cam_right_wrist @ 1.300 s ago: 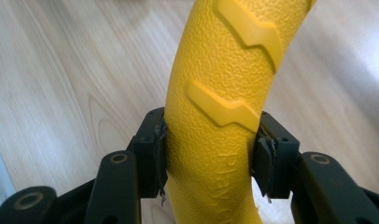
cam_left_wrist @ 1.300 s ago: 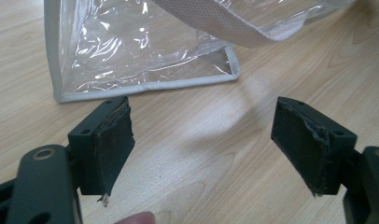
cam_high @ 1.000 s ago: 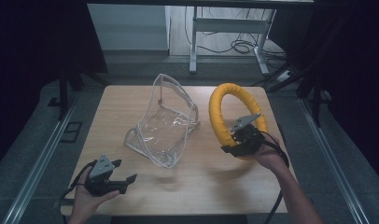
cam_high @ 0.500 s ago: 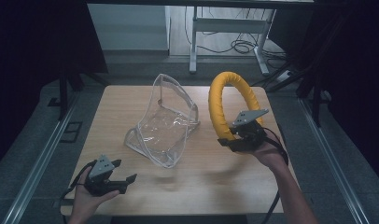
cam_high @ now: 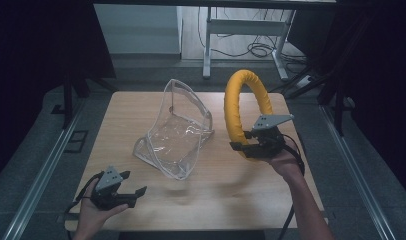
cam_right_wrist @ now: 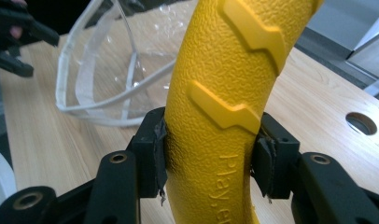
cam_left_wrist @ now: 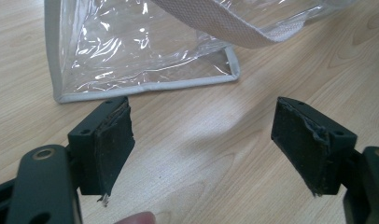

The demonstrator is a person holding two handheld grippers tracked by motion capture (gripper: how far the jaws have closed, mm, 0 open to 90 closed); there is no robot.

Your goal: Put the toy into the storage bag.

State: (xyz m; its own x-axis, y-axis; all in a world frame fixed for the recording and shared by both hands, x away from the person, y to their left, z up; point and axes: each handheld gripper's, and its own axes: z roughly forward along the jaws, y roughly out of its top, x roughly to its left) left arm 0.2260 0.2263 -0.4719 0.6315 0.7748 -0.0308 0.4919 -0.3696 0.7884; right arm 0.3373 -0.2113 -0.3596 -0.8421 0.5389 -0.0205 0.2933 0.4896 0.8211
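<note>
Ring (cam_high: 239, 107), yellow, pebbled and probably stiff yet light, stands upright off the desk (cam_high: 291, 192) beside the bag (cam_high: 178, 132), pinched across its lower curve by my right claw (cam_high: 254, 145); my left claw (cam_high: 131, 191) gapes empty.

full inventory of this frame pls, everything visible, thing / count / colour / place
ring: 1, yellow, textured, held upright off the table at its right side
bag: 1, clear plastic with pale trim, table centre, mouth open
table: 1, light wood, hole near one edge
desk frame: 1, pale, floor behind table, cables beside it
left tongs: 1, black, open, near-left corner, jaws toward the bag
right tongs: 1, black, shut on the ring
hands: 2, one per tongs
</note>
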